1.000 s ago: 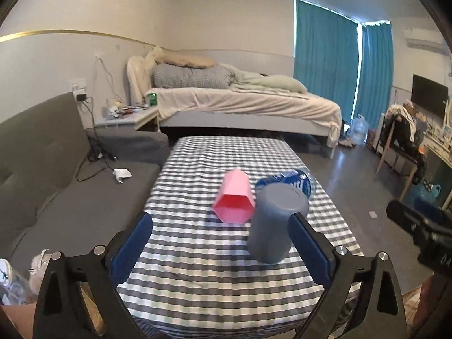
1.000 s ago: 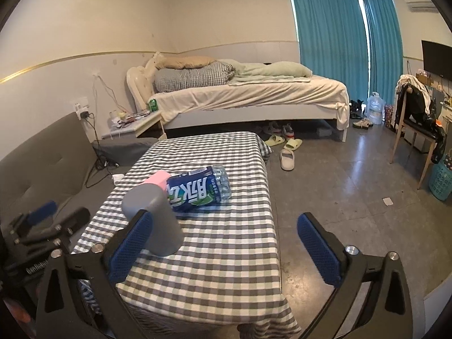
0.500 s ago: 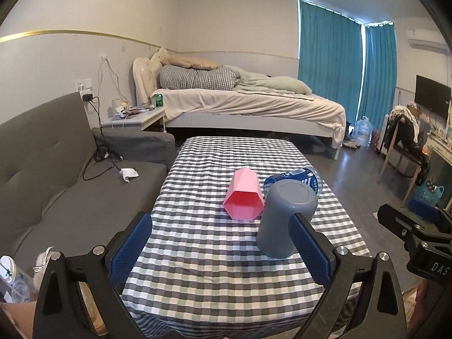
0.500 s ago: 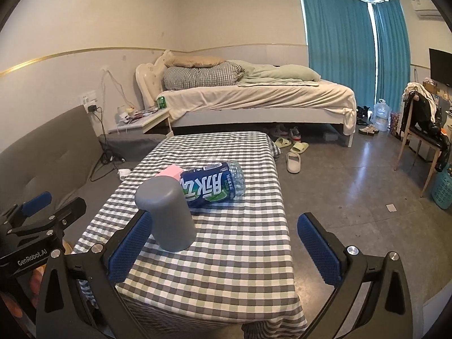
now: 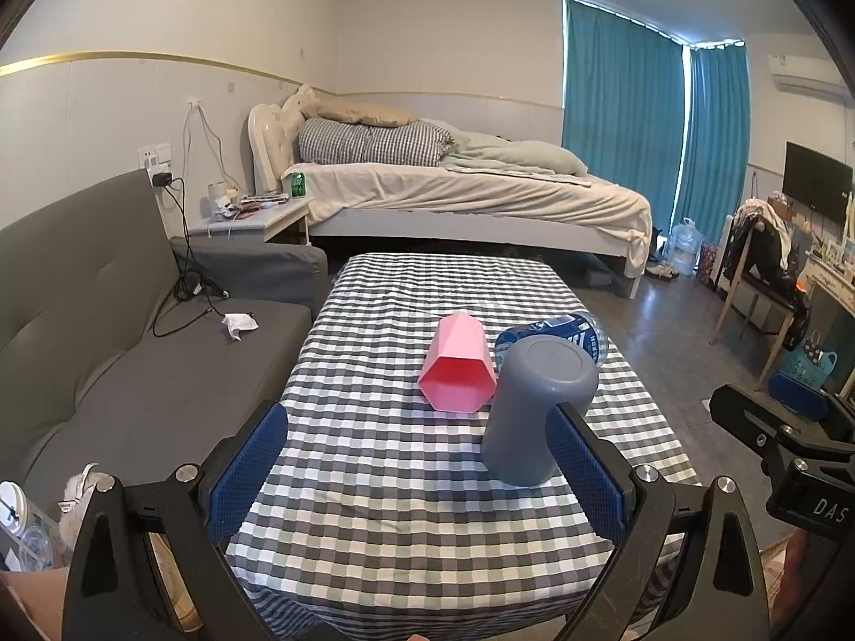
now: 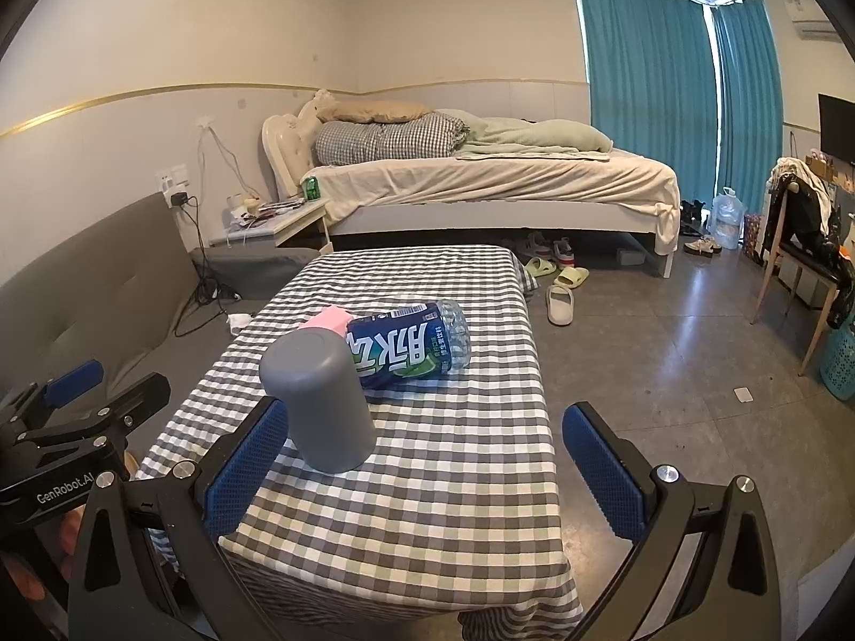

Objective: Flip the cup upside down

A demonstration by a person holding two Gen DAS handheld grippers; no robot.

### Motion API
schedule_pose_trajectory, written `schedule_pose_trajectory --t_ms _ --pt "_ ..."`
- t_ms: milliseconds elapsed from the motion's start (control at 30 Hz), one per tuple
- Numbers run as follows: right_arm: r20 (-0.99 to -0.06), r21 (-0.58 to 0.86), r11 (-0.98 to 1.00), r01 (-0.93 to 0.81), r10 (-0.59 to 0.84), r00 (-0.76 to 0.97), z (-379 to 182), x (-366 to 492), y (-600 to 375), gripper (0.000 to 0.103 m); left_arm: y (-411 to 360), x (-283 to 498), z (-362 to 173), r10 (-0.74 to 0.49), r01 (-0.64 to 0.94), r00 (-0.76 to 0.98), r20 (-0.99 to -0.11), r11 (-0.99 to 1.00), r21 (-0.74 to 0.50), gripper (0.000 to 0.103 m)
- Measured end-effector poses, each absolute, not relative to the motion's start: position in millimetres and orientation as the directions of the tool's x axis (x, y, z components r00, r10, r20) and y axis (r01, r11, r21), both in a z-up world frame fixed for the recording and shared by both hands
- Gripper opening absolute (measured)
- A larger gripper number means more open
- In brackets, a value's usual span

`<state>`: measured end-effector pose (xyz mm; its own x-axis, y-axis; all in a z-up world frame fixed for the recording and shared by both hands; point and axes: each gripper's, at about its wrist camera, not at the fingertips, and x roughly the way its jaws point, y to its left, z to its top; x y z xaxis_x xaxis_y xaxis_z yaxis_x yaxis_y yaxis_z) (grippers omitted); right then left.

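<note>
A grey cup point(image 5: 534, 411) stands upside down on the checkered table point(image 5: 401, 481), base up; it also shows in the right wrist view point(image 6: 320, 400). A pink faceted cup point(image 5: 457, 374) lies on its side behind it, mouth toward me; only its pink end point(image 6: 332, 318) shows in the right wrist view. My left gripper point(image 5: 419, 475) is open and empty, its right pad close beside the grey cup. My right gripper point(image 6: 425, 467) is open and empty, its left pad near the grey cup.
A blue-labelled water bottle point(image 6: 411, 344) lies on its side behind the cups. A grey sofa point(image 5: 96, 331) runs along the table's left. A bed point(image 5: 459, 192) stands beyond. A chair point(image 6: 801, 256) and slippers point(image 6: 561, 299) are on the floor at right.
Both grippers have drawn back and risen a little from the table; the grey cup stands free, upside down. The cups and bottle have not moved.
</note>
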<state>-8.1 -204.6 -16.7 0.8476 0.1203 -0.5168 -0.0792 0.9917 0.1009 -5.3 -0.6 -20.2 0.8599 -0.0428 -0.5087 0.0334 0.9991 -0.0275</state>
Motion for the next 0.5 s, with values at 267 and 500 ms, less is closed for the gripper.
schedule_pose_trajectory --t_ms 267,500 --pt "-0.520 0.100 0.992 -0.079 0.119 0.846 -17.6 -7.1 -205.1 0.103 1.1 -2.3 -20.7 -0.045 0.026 0.860 -0.509 0.999 -0.044 0.100" --pt "-0.524 0.099 0.992 -0.075 0.116 0.844 -18.8 -6.8 -205.0 0.103 1.3 -2.1 -20.3 -0.045 0.026 0.860 -0.509 0.999 -0.044 0.100"
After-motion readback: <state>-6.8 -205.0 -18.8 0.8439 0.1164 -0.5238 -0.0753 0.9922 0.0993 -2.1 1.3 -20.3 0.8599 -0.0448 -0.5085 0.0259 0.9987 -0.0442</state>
